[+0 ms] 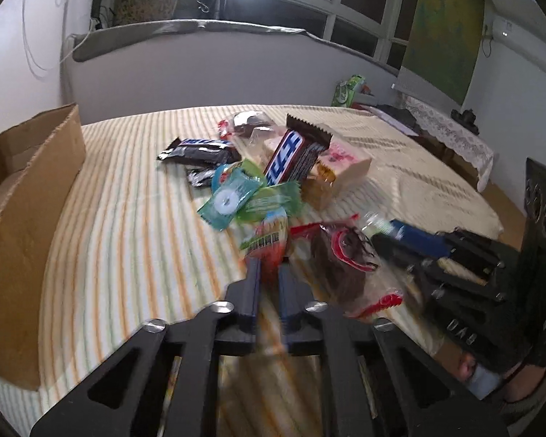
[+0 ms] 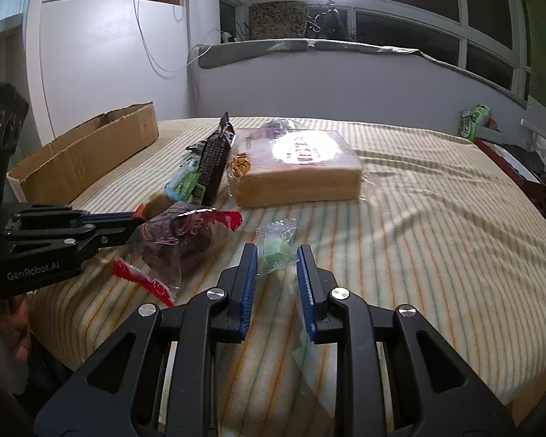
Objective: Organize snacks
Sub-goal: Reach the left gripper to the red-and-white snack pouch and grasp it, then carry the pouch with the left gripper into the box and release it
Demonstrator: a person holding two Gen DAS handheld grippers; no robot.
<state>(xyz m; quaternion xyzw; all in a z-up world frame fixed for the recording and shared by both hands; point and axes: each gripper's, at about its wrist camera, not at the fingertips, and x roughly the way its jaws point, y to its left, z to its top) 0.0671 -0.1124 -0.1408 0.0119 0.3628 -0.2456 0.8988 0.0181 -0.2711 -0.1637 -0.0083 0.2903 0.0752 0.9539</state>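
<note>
A heap of snacks lies on the striped bed: a Snickers bar (image 1: 291, 156), green candy packets (image 1: 233, 196), a wrapped bread slab (image 2: 298, 171) and a clear red-edged bag of dark snack (image 1: 342, 262). My left gripper (image 1: 269, 269) is shut on a red and green packet (image 1: 267, 240) at the heap's near edge; it also shows in the right wrist view (image 2: 138, 218). My right gripper (image 2: 276, 255) is open around a small clear packet with a green sweet (image 2: 275, 245), its fingers not touching it. It appears in the left wrist view (image 1: 382, 233).
An open cardboard box (image 1: 22, 204) stands at the bed's left edge, also in the right wrist view (image 2: 87, 153). A side table with lace cloth (image 1: 451, 134) is far right. A grey wall and window ledge lie beyond the bed.
</note>
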